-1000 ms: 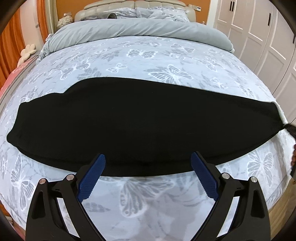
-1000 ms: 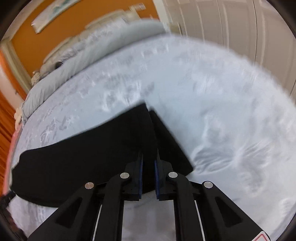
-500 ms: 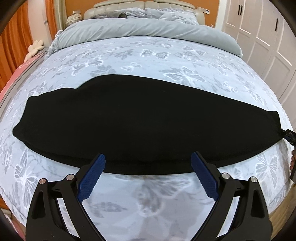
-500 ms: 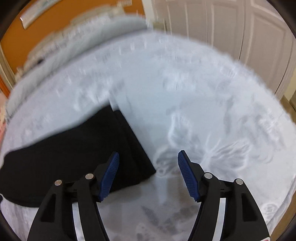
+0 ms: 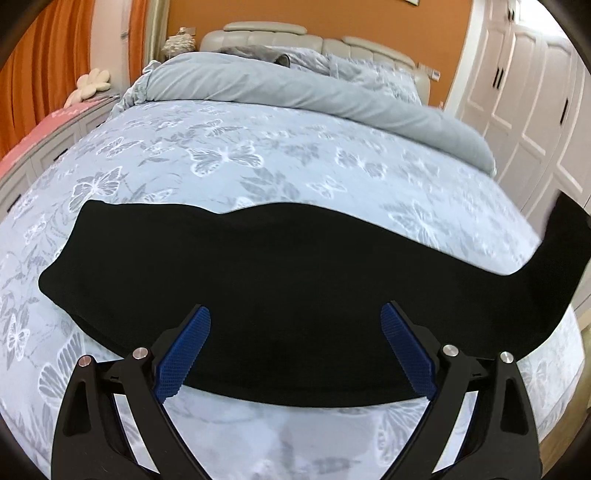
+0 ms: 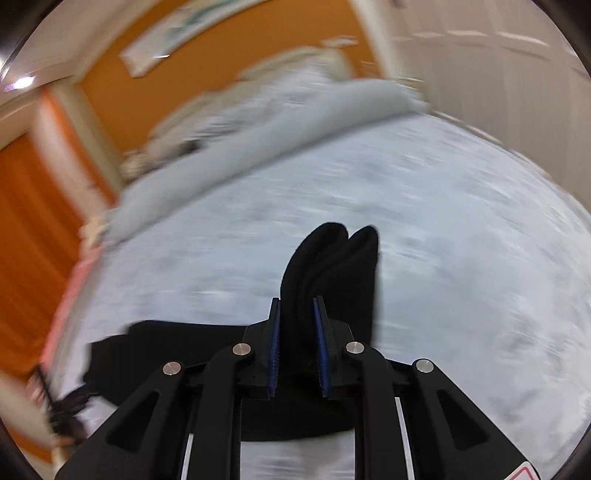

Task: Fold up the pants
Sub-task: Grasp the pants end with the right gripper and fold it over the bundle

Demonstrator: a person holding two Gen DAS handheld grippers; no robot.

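Both pads of our right gripper (image 6: 298,345) have just closed from a wide spread and now pinch the end of the pants (image 5: 280,291), which rises off the bed (image 5: 258,158). Our left gripper (image 5: 295,350) hangs spread, empty, above the garment's near edge. We judge the lengthwise fold begun.

Both wrist views look down at a slant toward the bed's headboard (image 5: 306,35), left from the foot end, right blurred and closer, sharing the black pants (image 5: 280,291).
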